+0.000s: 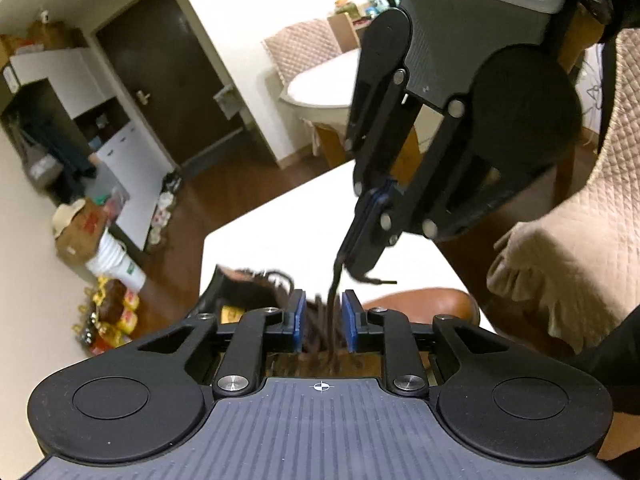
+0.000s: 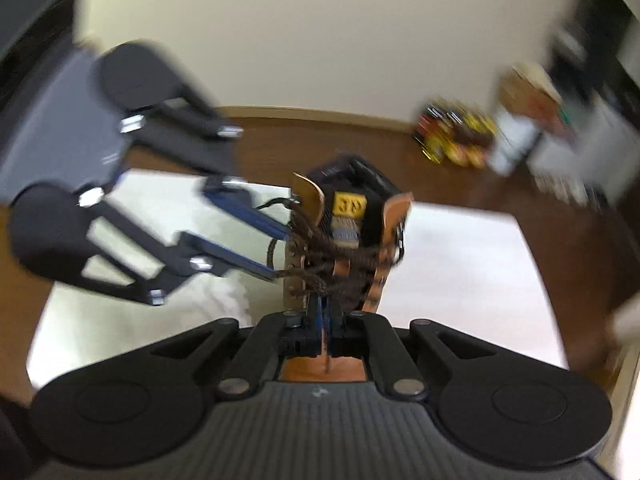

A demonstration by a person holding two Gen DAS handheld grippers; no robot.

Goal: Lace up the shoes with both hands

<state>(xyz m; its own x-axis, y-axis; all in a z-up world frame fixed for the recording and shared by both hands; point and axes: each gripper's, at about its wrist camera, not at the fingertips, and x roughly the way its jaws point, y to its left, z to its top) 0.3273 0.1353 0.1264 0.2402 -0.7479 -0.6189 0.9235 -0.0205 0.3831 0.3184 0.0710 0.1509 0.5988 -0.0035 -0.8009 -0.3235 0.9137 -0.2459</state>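
Left black two-finger gripper (image 1: 324, 322), blue-padded, stands released, jaws apart around the lacing, nothing pinched. Right black gripper (image 1: 347, 258), at one o'clock, is clenched on the dark braided cord lace (image 1: 334, 292). The tan smooth-leather boot (image 2: 348, 240) sits on the white table (image 2: 460, 272). Judgement: lower eyelets crossed; upper ones and knot outstanding.

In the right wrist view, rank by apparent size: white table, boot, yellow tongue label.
1. white table
2. boot, though it stands nearer the camera
3. yellow tongue label, clearly smallest
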